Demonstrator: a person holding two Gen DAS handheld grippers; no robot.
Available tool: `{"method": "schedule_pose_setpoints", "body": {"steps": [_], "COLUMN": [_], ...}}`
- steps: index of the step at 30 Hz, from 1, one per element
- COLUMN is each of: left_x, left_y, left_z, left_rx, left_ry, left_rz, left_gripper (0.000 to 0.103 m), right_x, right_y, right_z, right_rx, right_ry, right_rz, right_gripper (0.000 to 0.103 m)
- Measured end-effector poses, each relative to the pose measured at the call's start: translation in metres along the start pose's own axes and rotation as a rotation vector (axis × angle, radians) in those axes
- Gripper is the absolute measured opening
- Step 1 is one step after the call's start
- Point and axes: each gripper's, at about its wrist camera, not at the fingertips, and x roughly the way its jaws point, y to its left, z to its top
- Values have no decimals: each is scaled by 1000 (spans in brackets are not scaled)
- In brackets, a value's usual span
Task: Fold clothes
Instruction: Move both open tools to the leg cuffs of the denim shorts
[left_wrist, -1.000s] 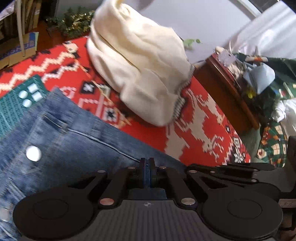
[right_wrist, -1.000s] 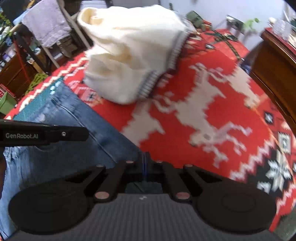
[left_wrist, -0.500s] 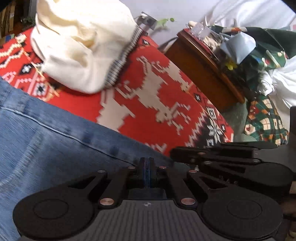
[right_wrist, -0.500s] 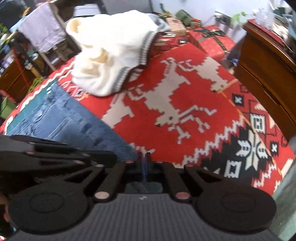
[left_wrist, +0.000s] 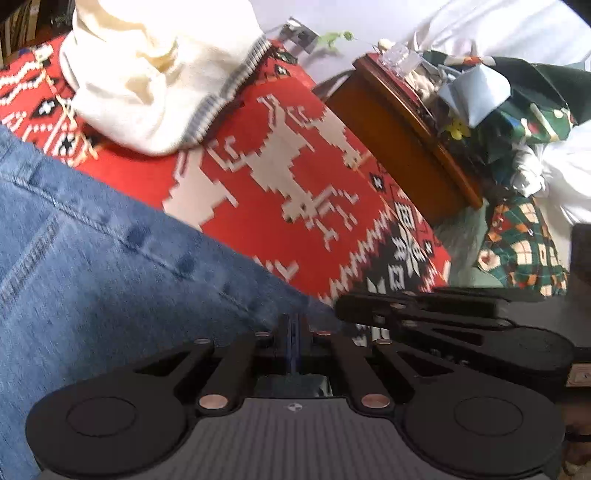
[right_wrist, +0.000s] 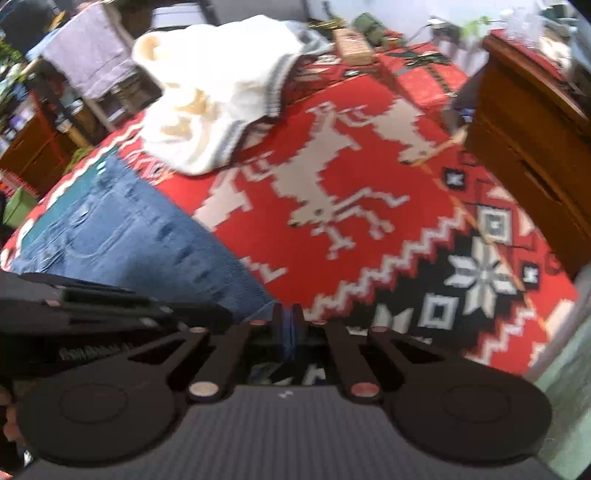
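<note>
Both your grippers, left gripper (left_wrist: 293, 328) and right gripper (right_wrist: 291, 325), have fingers pinched closed, apparently on the jeans (left_wrist: 110, 266) hem; they lie spread on the red blanket (right_wrist: 351, 229), sweater (right_wrist: 221, 99) heaped beyond, unfolded.

Honestly a lot is cut off here. The jeans (left_wrist: 92, 266) run off the left and bottom edges in the left wrist view, so the waistband's out of frame. Right wrist view is motion-blurred; the cream sweater (right_wrist: 221, 92) shows no clear sleeves, and the shelf clutter (right_wrist: 33, 122) behind is unreadable.
</note>
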Motion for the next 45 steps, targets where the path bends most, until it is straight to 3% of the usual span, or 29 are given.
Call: {"method": "schedule_pose_setpoints", "body": {"steps": [8,10,15,21,29,32,38,45], "left_x": [4,1,-22,-39,-45,-49,-69,-67], "left_y": [-2,-3,-7,-5,5,-1,-3,11], "left_z": [-23,-29,-50,-88,-138,-148,-143,-161], "left_rx": [-36,-60,-149,-250,-363,-350,-337,-390], "left_ry": [39,38,-4,-51,-83,-81,-184,-180], "left_rz": [13,24,54,111,114,127,135,191], "left_gripper": [1,1,1,1,2,2,2,2], "right_x": [8,3,-9,-5,6,0,-4,2], "right_y": [-2,-2,0,32,43,45,66,69], "right_z": [-2,-3,-5,-21,-44,-46,-45,-63], "right_rx": [-37,-52,-94,-250,-337,-353,-404,-449], "right_ry": [43,50,67,113,134,116,75,109], "right_rz": [-15,1,43,131,94,87,117,90], "right_gripper": [0,3,5,6,6,7,7,6]}}
